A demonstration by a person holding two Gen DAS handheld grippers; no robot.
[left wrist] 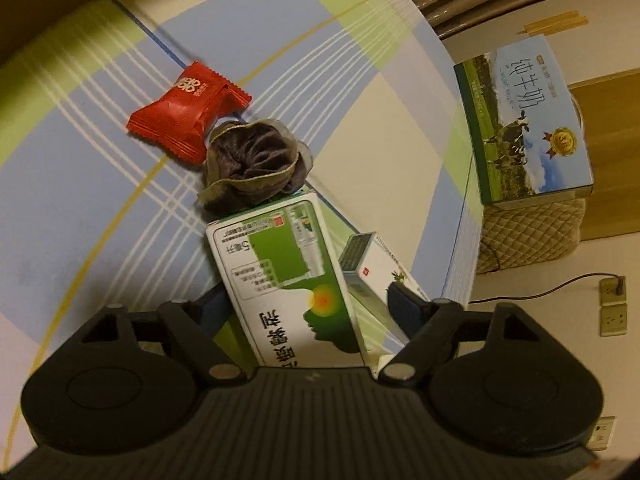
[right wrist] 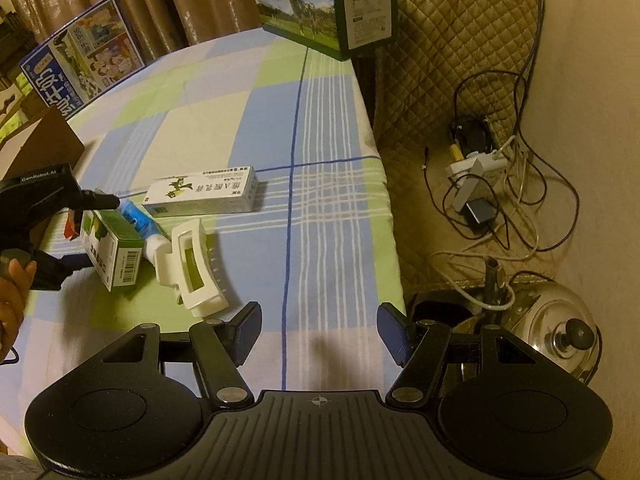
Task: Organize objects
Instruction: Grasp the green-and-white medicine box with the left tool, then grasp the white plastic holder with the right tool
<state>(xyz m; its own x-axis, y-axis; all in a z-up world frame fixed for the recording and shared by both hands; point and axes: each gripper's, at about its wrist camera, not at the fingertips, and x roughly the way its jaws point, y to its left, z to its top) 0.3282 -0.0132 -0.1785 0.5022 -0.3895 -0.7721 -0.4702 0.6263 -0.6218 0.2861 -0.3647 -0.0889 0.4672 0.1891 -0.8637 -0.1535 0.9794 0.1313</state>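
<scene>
A green-and-white medicine box (left wrist: 280,280) lies on the checked cloth (left wrist: 100,184), and my left gripper (left wrist: 308,300) straddles it. The left pad is against the box's edge, while a gap shows at the right pad, so it is open. In the right wrist view that gripper (right wrist: 94,236) is around the same box (right wrist: 116,248). Past the box lie a dark scrunchie (left wrist: 252,164) and a red candy packet (left wrist: 188,112). A long white box (right wrist: 200,192), a blue-white tube (right wrist: 140,224) and a white hair clip (right wrist: 192,268) lie nearby. My right gripper (right wrist: 320,332) hangs open and empty over the cloth.
A milk carton case (right wrist: 320,0) stands at the far corner and a blue case (right wrist: 80,64) at the back left. A brown cardboard box (right wrist: 40,140) is at the left. Beyond the right edge are cables, a power strip (right wrist: 476,168) and a steel pot lid (right wrist: 560,332).
</scene>
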